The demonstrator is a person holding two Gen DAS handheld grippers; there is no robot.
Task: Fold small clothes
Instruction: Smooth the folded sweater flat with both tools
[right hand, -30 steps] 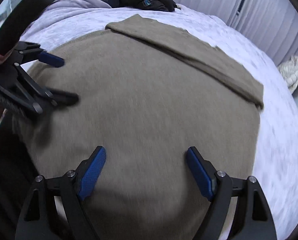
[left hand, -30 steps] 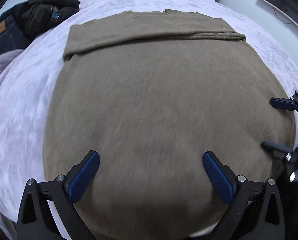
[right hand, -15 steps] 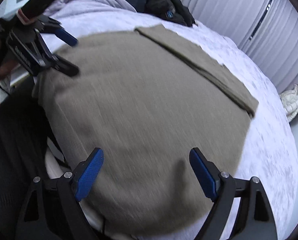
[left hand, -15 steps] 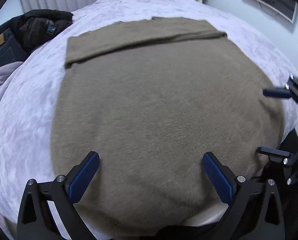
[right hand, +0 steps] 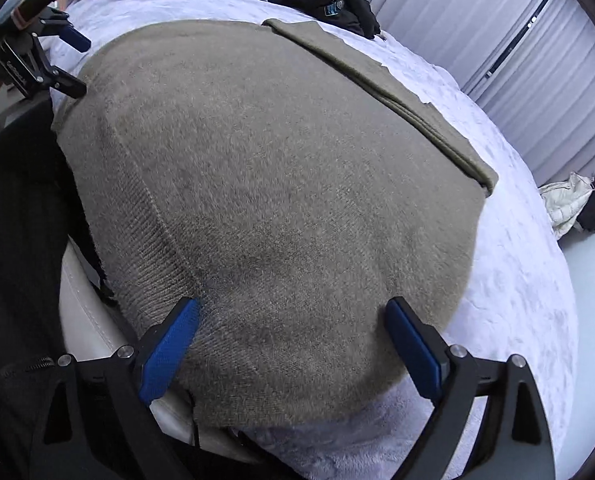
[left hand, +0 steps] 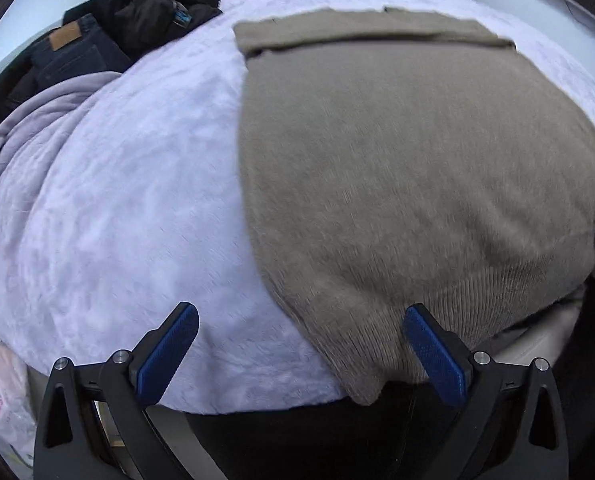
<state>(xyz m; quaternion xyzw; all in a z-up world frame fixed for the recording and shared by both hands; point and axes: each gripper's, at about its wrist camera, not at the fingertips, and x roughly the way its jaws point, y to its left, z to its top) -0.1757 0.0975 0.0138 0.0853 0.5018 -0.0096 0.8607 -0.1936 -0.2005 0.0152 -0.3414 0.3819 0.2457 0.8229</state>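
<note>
A taupe knit sweater (left hand: pixel 397 160) (right hand: pixel 277 180) lies flat on the lilac bed cover (left hand: pixel 137 200), with its sleeves folded in a band (left hand: pixel 369 30) across the far end. My left gripper (left hand: pixel 299 320) stands open above the sweater's near left corner, one finger over the knit and the other over bare cover. In the right wrist view it (right hand: pixel 75 65) shows at the top left. My right gripper (right hand: pixel 291 308) hovers over the near right hem; its jaws are opening and the pads press on nothing. Its fingertips just show at the right edge of the left wrist view.
Dark clothes and jeans (left hand: pixel 97 36) are piled at the bed's far left, beside a bunched lilac blanket (left hand: pixel 25 140). The white bed edge (right hand: pixel 81 308) runs under the hem. Curtains (right hand: pixel 497 40) and a white padded item (right hand: pixel 565 204) lie beyond the bed.
My left gripper slid left from over the sweater's middle to its near left corner. The right gripper shifted toward the near right hem, rolled a little, and its jaws widened slightly.
</note>
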